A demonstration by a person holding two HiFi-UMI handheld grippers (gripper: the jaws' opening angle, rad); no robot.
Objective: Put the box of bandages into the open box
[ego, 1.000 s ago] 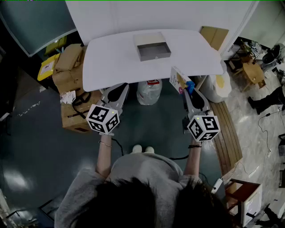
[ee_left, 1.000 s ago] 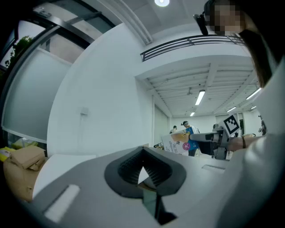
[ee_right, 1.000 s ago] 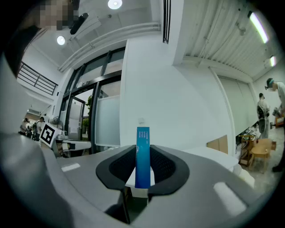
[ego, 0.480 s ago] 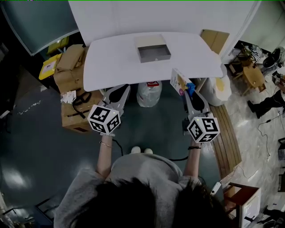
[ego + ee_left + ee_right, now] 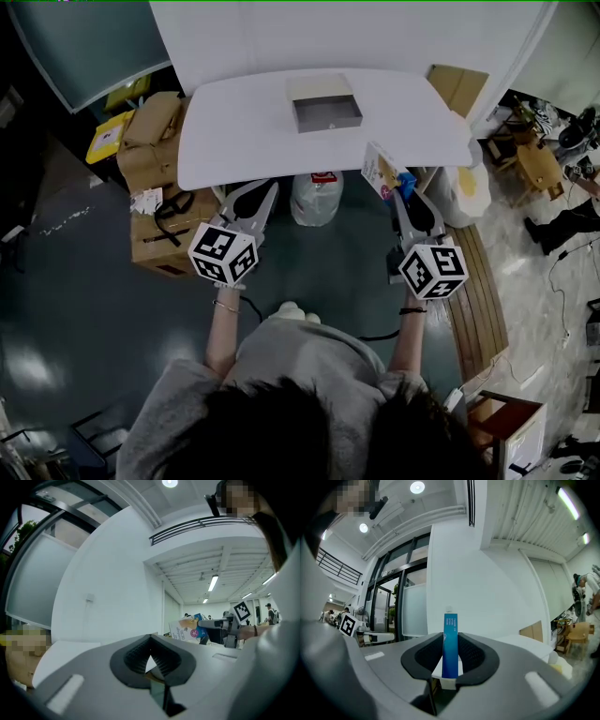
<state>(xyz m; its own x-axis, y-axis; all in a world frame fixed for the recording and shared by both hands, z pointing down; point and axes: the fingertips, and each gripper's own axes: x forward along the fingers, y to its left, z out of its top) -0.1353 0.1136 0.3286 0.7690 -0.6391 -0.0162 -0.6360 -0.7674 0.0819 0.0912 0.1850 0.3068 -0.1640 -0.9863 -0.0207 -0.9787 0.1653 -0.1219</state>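
Note:
The box of bandages (image 5: 381,171), a flat white carton with coloured print and a blue edge (image 5: 450,641), sticks up between the pads of my right gripper (image 5: 400,190), which is shut on it just off the table's front right edge. The same carton shows at the right of the left gripper view (image 5: 186,630). The open box (image 5: 324,101), a shallow grey tray with a pale lid behind it, sits at the middle back of the white table (image 5: 234,136). My left gripper (image 5: 270,187) hangs before the table's front edge, shut, with nothing in it.
Cardboard boxes (image 5: 150,141) are stacked on the floor at the left. A white bag (image 5: 314,194) sits under the table. A pale sack (image 5: 466,187) and a wooden bench (image 5: 480,281) lie at the right. A white wall panel (image 5: 347,33) stands behind the table.
Both grippers keep nearly the same pose, drifting slightly right and down in the head view. The bandage box stays held.

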